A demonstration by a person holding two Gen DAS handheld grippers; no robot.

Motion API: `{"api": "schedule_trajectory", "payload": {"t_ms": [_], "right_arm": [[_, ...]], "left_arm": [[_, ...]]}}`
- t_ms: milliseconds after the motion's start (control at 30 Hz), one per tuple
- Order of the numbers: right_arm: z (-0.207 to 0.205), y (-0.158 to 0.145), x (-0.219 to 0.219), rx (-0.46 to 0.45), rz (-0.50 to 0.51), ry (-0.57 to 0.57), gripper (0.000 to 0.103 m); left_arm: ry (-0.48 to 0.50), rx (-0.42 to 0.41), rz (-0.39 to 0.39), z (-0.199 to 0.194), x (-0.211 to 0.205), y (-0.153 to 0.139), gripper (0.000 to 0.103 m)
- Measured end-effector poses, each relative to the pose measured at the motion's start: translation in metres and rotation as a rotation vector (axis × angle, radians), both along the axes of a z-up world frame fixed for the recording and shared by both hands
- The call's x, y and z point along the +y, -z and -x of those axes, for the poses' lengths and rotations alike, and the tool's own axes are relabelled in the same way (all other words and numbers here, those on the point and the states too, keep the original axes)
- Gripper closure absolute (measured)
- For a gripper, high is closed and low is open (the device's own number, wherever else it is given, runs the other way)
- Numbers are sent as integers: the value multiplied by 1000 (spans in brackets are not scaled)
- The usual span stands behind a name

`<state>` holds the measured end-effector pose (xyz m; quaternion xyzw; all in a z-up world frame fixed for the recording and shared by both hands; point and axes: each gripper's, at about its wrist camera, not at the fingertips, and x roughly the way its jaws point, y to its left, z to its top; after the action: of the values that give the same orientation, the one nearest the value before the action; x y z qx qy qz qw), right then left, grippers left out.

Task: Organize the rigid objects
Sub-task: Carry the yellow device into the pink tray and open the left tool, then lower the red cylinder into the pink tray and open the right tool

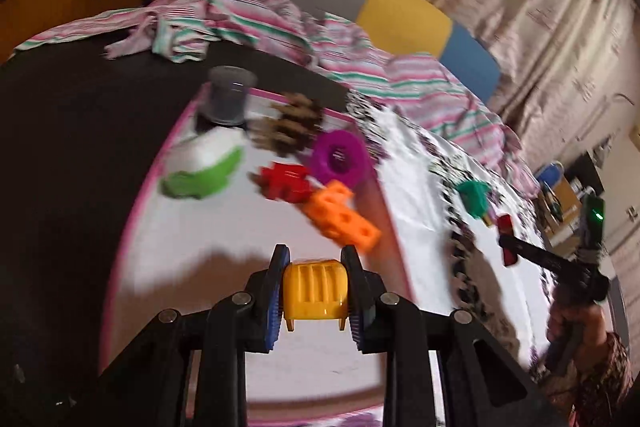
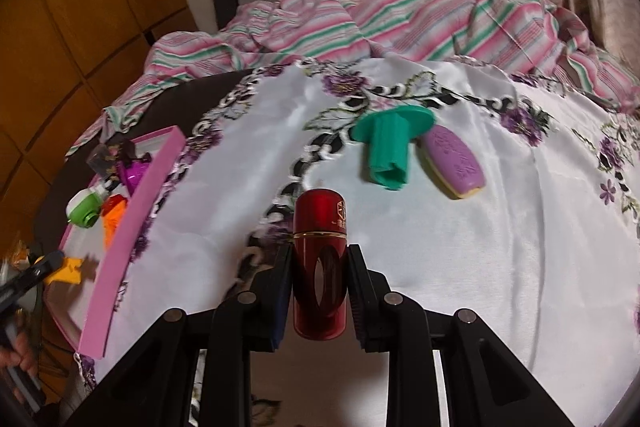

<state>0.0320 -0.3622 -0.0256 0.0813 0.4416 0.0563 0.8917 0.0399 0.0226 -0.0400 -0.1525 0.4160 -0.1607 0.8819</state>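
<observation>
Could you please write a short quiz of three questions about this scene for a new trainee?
1. True or false: the left gripper is shut on a yellow ribbed plastic piece.
2. What does the right gripper hold?
A. a green plastic funnel-shaped piece
B. a red metallic cylinder
C. a purple oval soap-like bar
3. Fill in: the orange plastic block with square holes lies inside the white tray with a ____ rim.

Key:
1. True.
2. B: the red metallic cylinder; the green plastic funnel-shaped piece and the purple oval soap-like bar lie on the white embroidered cloth.
3. pink.
</observation>
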Motion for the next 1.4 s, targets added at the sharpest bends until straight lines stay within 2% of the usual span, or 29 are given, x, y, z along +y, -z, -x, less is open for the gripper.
{"api": "schedule_trajectory", "payload": {"t_ms": [100,167,233,467,633,933,1167,1400], "right_arm": [[2,-2,13,-16,-7,-34,77],[3,-2,19,-17,-4,-49,77],[4,-1,24,-15,5,-60,77],[6,-4,26,-31,-3,-81,77],[12,-10,39,-51,-102,-101,77],[13,-10,109,-7,-181,-236,77],[1,-10,178,27,-165,-368,77],[-20,0,239,97,-130,-462,77]], "left_arm": [[-42,-14,-46,-7,11,2,76],[-63,-23,-85,-8,16,3,68],[-77,-25,-94,-8,22,4,65],[-132,-36,-83,6,38,3,58],[-121,-19,-50,19,39,3,57],[-42,-60,-110,39,25,0,57],[-5,-74,-101,47,23,-2,57],[-21,-79,-96,55,33,-4,57]]}}
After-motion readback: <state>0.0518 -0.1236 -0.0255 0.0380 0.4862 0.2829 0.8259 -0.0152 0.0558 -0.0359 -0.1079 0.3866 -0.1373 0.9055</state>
